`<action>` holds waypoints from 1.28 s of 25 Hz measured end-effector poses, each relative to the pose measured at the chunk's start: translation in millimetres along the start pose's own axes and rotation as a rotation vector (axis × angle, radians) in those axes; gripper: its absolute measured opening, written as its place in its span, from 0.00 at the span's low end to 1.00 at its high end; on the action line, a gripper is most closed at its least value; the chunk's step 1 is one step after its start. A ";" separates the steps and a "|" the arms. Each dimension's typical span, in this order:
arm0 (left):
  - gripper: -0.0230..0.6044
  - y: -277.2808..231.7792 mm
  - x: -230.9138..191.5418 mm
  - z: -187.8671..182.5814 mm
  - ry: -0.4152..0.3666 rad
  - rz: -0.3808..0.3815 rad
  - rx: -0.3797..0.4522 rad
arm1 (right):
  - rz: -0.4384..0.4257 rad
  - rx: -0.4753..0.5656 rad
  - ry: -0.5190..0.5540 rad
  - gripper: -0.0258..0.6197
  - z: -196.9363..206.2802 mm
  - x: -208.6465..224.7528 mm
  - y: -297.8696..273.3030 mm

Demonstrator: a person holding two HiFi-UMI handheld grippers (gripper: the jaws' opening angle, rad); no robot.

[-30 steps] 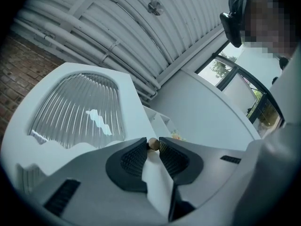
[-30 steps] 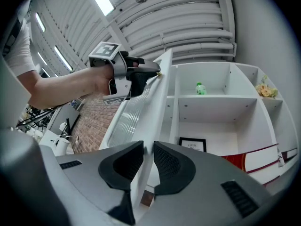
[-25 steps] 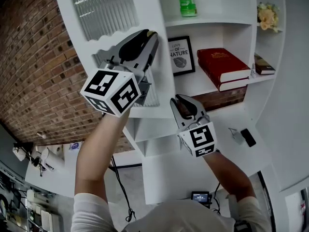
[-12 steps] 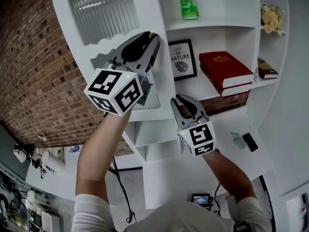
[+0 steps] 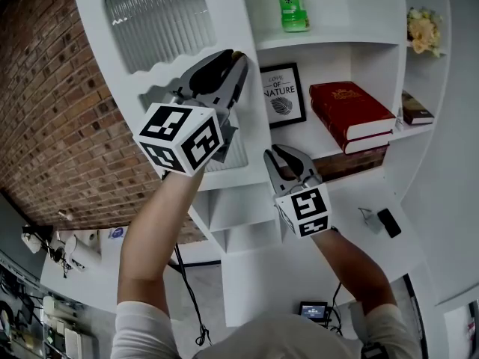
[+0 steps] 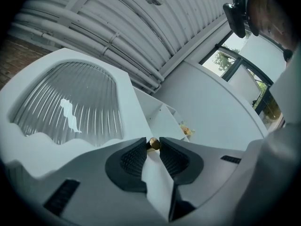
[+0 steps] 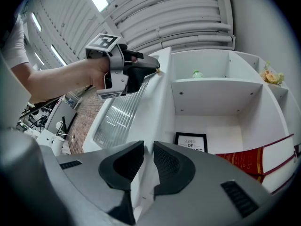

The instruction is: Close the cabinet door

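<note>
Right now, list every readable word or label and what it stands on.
"LOVE OF NATURE": on the framed print.
Too small to read: the label on the green bottle.
Too blurred to read: the gold mark on the red book.
The claw cubes bear only square markers, no words.

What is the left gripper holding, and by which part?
The left gripper holds the cabinet door by its small brass knob, pinched between its jaw tips.
</note>
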State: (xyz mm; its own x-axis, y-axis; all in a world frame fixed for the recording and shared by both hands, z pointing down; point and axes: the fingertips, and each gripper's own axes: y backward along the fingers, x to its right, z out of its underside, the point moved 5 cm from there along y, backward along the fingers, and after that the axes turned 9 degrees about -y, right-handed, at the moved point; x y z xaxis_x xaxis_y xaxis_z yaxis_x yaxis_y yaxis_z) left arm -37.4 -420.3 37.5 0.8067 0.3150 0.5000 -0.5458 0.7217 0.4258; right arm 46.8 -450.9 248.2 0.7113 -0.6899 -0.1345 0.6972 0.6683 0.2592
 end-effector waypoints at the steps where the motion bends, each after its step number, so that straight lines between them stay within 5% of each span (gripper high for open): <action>1: 0.17 -0.7 -0.5 0.7 0.000 -0.001 -0.003 | -0.001 -0.003 0.002 0.15 0.4 0.5 -1.1; 32: 0.17 -16.9 -11.9 14.8 0.008 -0.036 -0.055 | -0.008 -0.031 0.025 0.15 6.9 14.0 -26.9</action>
State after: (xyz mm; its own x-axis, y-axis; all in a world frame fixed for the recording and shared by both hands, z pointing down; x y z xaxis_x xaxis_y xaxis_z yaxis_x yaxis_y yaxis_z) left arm -41.2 -445.3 35.5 0.8273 0.2936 0.4789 -0.5037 0.7650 0.4013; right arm 37.4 -480.4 245.9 0.7075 -0.6882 -0.1608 0.7050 0.6716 0.2279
